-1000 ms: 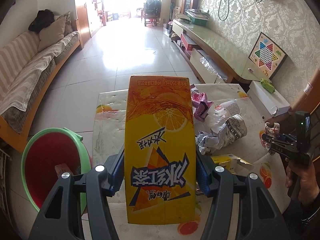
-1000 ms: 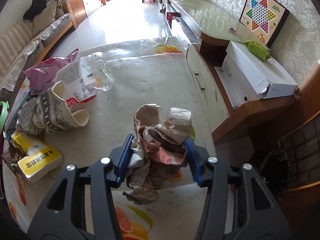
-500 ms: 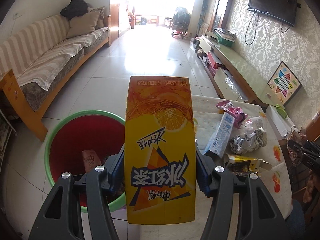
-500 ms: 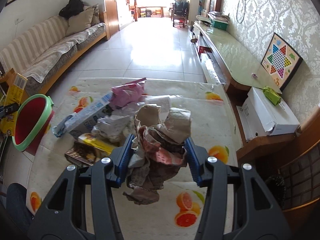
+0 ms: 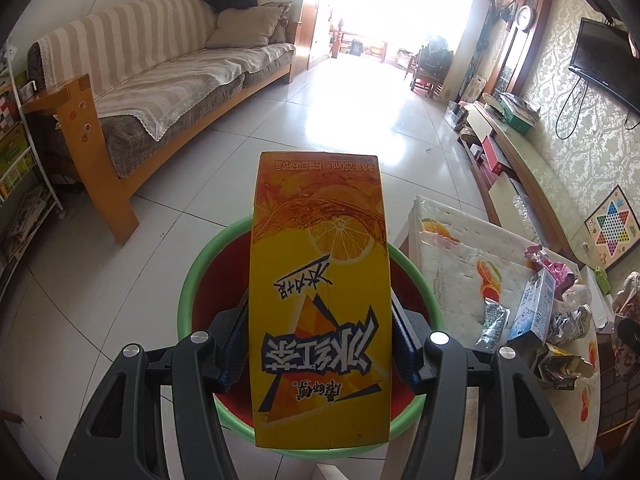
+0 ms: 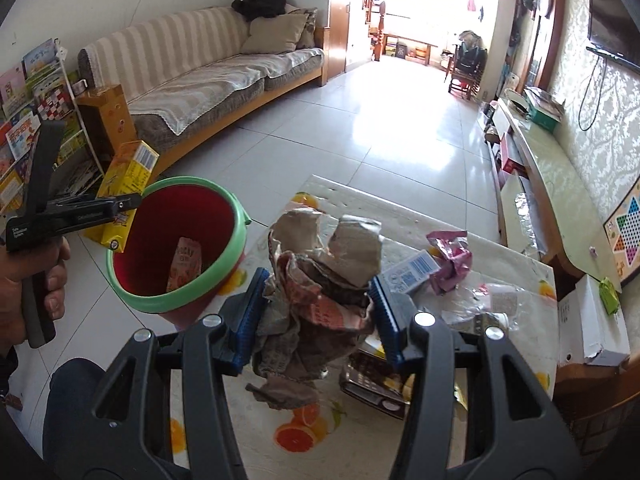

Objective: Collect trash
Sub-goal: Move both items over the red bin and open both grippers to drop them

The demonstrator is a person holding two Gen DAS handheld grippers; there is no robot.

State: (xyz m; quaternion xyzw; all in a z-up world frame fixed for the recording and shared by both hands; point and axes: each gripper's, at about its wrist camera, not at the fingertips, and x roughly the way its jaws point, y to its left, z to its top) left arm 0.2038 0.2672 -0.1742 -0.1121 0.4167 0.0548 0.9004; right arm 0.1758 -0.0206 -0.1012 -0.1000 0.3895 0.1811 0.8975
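Observation:
My left gripper (image 5: 319, 350) is shut on a tall yellow drink carton (image 5: 320, 292), held over the red bin with a green rim (image 5: 208, 256) on the floor. The right wrist view shows the same carton (image 6: 124, 184) in the left gripper (image 6: 132, 202) at the bin's (image 6: 236, 232) far left edge; a pink snack packet (image 6: 185, 264) lies inside. My right gripper (image 6: 316, 316) is shut on a crumpled brown paper wad (image 6: 320, 280), raised above the table (image 6: 400, 216) just right of the bin.
On the table lie a white-blue carton (image 6: 412, 272), a pink foil wrapper (image 6: 450, 256), clear plastic (image 6: 496, 304) and a flattened box (image 6: 372, 384). A sofa (image 5: 168, 80) lines the left wall, a long TV cabinet (image 5: 520, 144) the right. A book rack (image 6: 36, 92) stands behind the bin.
Both grippers have swung left from the table toward the bin with their loads. The carton now hangs over the bin's mouth; the paper wad has risen above the table.

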